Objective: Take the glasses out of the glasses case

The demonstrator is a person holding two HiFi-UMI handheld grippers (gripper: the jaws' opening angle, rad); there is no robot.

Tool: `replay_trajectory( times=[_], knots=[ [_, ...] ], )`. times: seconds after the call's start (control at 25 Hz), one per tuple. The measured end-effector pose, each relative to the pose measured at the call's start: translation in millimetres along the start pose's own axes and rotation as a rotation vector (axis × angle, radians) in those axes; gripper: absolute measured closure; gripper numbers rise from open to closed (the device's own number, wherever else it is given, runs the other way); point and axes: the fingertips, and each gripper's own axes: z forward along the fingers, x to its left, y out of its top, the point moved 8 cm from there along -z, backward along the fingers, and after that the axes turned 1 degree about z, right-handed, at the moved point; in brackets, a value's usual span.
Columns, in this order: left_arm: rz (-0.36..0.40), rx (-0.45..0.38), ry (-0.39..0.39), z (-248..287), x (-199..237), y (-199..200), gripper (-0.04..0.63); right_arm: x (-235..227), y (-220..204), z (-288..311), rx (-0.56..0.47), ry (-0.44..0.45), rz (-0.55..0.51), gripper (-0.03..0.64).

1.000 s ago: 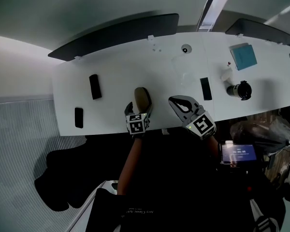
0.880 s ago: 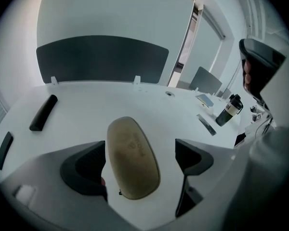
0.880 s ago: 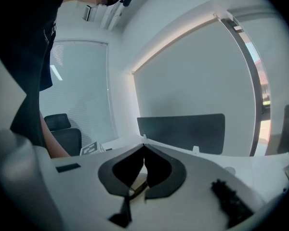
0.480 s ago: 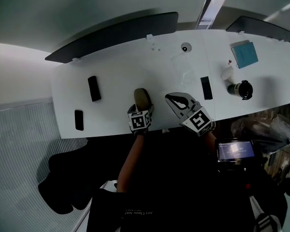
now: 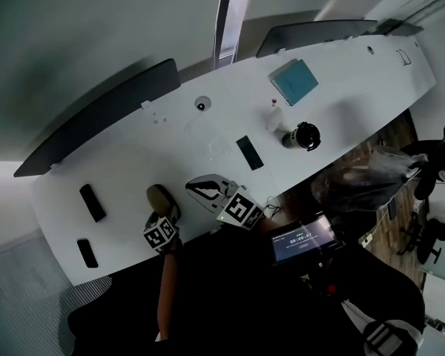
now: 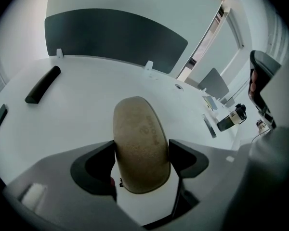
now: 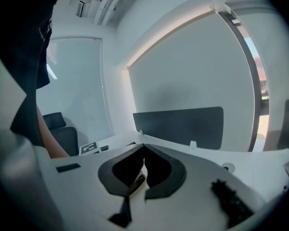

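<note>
Glasses case [image 6: 140, 143], tan, oval and closed, is lying on the white table [image 5: 119, 162]. It is showing at the lower centre of the left gripper view. In the head view it is lying by the near table edge, lower left of centre.

Your left gripper [image 6: 142, 163] is grasping the case. You have just been closing its jaws, and they are now pressing on the two long sides of the case near its nearer end.

Your right gripper [image 7: 144, 148] is clenched on nothing, its jaws meeting tip to tip. In the head view it is sitting just to the right of the case.

Farther right in the head view, a flat black slab [image 5: 249, 152] and a black bottle [image 5: 300, 136] are resting on the table. A teal book [image 5: 293, 80] is lying toward the upper right.
</note>
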Motion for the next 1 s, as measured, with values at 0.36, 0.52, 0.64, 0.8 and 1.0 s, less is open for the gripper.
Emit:
replay_trajectory(
  times=[0.36,0.52,0.64,0.8,1.0],
  knots=[
    [-0.096,0.009,-0.110,-8.1,14.1,-1.7,0.249,10.7,5.1,29.0,0.040,0.041,-0.021,0.609],
    [-0.145,-0.007,-0.154,-10.2,20.0,-5.4,0.252,12.9,2.9,41.4,0.066,0.049,-0.038,0.609],
    [-0.179,-0.026,-0.184,-13.1,25.2,-8.9,0.253,20.2,-5.2,53.9,0.090,0.078,-0.039,0.609],
    [-0.197,-0.032,-0.247,-5.2,19.8,-7.1,0.257,20.8,-21.9,65.4,0.124,0.088,-0.038,0.609],
    [-0.229,-0.034,-0.268,-10.8,28.4,-3.3,0.259,27.7,-41.6,90.3,0.196,0.121,-0.002,0.609]
  ],
)
